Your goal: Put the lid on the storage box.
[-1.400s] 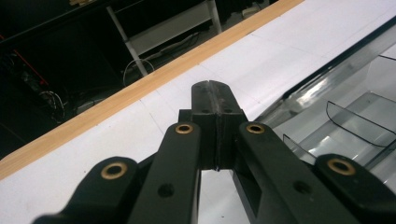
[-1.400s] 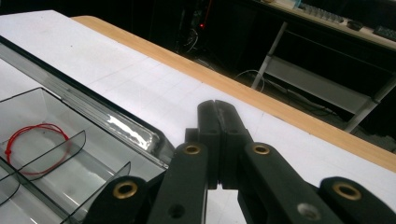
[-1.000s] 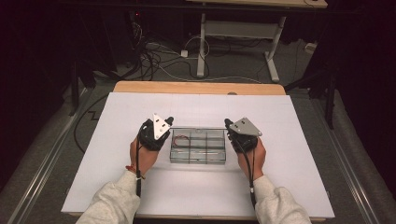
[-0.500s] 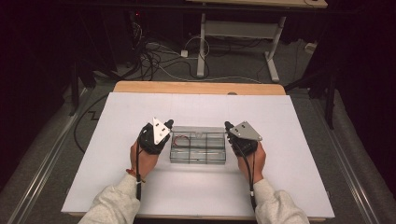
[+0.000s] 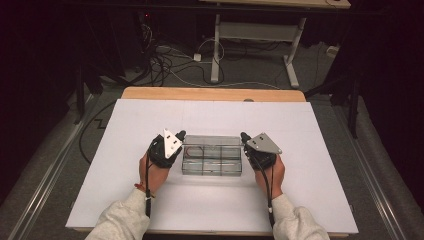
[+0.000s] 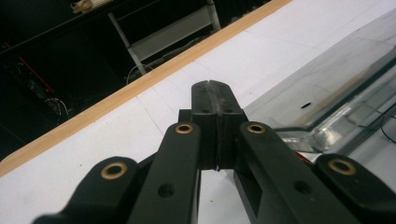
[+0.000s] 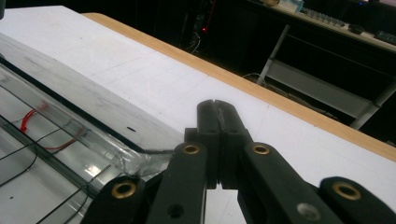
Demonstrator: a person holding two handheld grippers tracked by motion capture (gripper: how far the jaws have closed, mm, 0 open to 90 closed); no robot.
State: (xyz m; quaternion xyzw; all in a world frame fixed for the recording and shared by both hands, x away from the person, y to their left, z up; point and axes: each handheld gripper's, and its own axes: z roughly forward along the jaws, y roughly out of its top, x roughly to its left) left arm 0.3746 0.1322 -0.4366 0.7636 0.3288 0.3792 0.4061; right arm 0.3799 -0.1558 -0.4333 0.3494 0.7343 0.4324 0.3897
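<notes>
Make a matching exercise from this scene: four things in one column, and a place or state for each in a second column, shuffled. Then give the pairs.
Things:
1. left tool
2. right tool
3. clear plastic box
4. wooden table edge

Places or states:
A. lies on the white sheet between the two tools
B. jaws shut, at the box's right end in the high view
C. runs along the far side of the white sheet
D. jaws shut, at the box's left end in the high view

Pairs: 1-D, 2-B, 3-A, 4-C
</notes>
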